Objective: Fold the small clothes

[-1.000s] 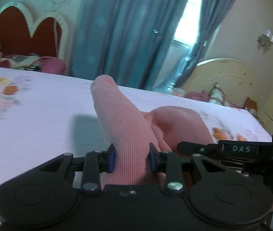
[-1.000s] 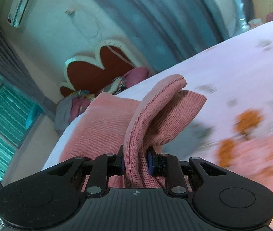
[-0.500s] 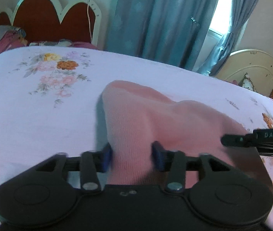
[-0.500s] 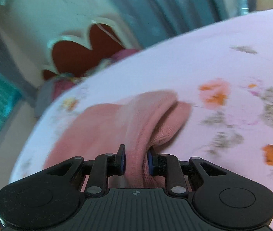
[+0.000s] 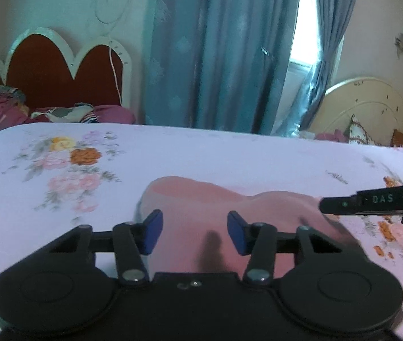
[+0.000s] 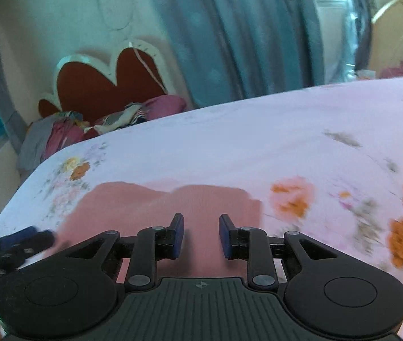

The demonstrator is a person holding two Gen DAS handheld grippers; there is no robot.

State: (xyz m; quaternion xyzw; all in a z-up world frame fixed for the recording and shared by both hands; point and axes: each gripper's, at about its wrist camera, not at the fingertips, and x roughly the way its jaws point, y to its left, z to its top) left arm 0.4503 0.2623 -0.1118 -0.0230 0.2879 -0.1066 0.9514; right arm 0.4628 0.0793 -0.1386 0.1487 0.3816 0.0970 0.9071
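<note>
A small pink ribbed knit garment (image 5: 201,204) lies flat on the floral bed sheet (image 5: 173,153). It also shows in the right wrist view (image 6: 159,207). My left gripper (image 5: 195,228) is open and empty, its blue pads spread just above the garment's near edge. My right gripper (image 6: 201,234) is open and empty, over the garment's near right part. The right gripper's side shows at the right of the left wrist view (image 5: 377,199); the left gripper shows at the lower left of the right wrist view (image 6: 5,251).
The bed sheet (image 6: 286,142) has orange and pink flower prints. A red scalloped headboard (image 5: 56,71) with piled clothes (image 5: 2,108) stands at the back left. Blue curtains (image 5: 218,48) hang behind. A cream headboard (image 5: 366,108) is at the back right.
Both grippers have let go of the pink garment and opened. The garment, held up and folded over before, now lies flat on the bed. Both grippers have drawn back slightly.
</note>
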